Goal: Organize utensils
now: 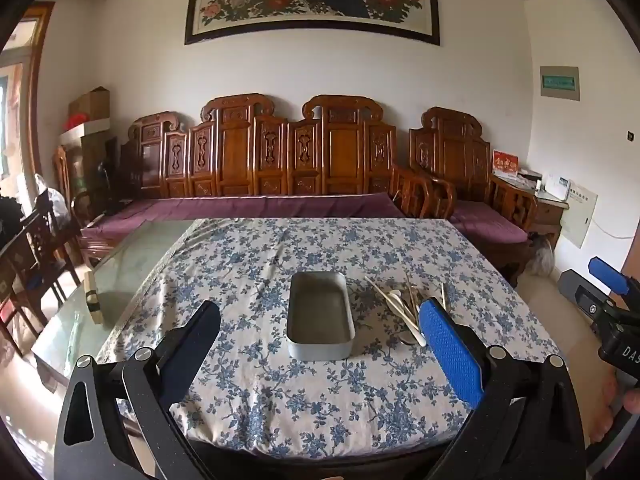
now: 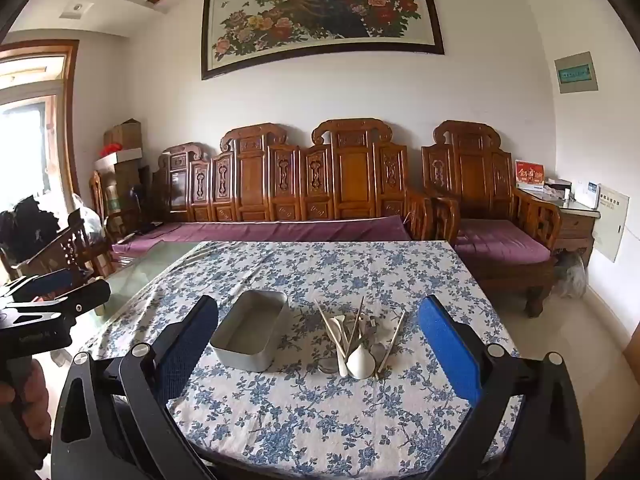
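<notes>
Flowered tablecloth (image 2: 360, 420): metal tray (image 2: 250, 336) lies lengthwise, pointing away

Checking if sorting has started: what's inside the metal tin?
Nothing: the metal tin shows only its bare floor. The utensils lie piled beside it on the tablecloth. Its near inner wall is hidden.

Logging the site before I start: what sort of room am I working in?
Most likely a home living room: a carved wooden sofa with purple cushions along the wall, a large framed flower painting above it, and a table under a blue floral tablecloth.
</notes>
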The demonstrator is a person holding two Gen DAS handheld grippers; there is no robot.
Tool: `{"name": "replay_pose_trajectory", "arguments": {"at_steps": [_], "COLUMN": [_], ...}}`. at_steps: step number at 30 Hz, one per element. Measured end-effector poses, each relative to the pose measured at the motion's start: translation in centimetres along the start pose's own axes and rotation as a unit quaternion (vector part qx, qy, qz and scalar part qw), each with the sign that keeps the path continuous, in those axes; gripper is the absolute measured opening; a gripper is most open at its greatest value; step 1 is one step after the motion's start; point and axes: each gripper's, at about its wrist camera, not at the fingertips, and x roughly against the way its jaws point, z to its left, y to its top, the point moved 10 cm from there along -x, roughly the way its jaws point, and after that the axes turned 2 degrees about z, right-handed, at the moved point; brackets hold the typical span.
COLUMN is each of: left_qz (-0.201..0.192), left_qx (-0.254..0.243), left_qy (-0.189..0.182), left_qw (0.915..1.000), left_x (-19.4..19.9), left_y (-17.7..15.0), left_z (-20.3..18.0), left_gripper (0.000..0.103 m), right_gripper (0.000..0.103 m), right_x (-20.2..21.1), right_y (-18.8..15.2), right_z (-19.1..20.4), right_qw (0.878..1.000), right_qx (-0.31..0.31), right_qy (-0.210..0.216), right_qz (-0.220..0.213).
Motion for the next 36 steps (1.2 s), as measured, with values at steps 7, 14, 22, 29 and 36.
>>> {"name": "replay_pose_trajectory", "arguments": {"at_steps": [7,14,22,29,36], "left_qz": [0.001,-0.003,-0.004,-0.004,-0.004], "left_qx": [-0.003,-0.001,-0.001,-0.002,-0.003], "left_qy": [0.001,0.000,-0.001,0.000,0.000], "left_qw": [1.0000,1.0000,1.0000,1.0000,1.0000], "left_x": [-0.26,0.32,0.61,0.58,0.68], "left_y": [0.12,0.17,0.34,0.29,0.42], "left_z": [-0.19,-0.21,-0.07,-0.10,-0.09], "left_gripper": [0.097,0.097,0.097,0.097,0.097], "right_gripper": [0.101,0.101,0.101,0.101,0.101], "right_x": [0.16,0.17,0.22,0.24,0.24], "right_y": [0.09,0.13,0.20,0.24,0.22], "right_z": [0.21,0.16,0.15,0.14,0.09], "right_qw": [1.000,1.000,1.000,1.000,1.000], "right_qx": [0.008,0.008,0.008,0.008,0.008], "right_qy": [-0.003,-0.003,-0.003,-0.003,-0.003], "right_qz": [-0.005,-0.005,-0.005,-0.006,-0.006]}}
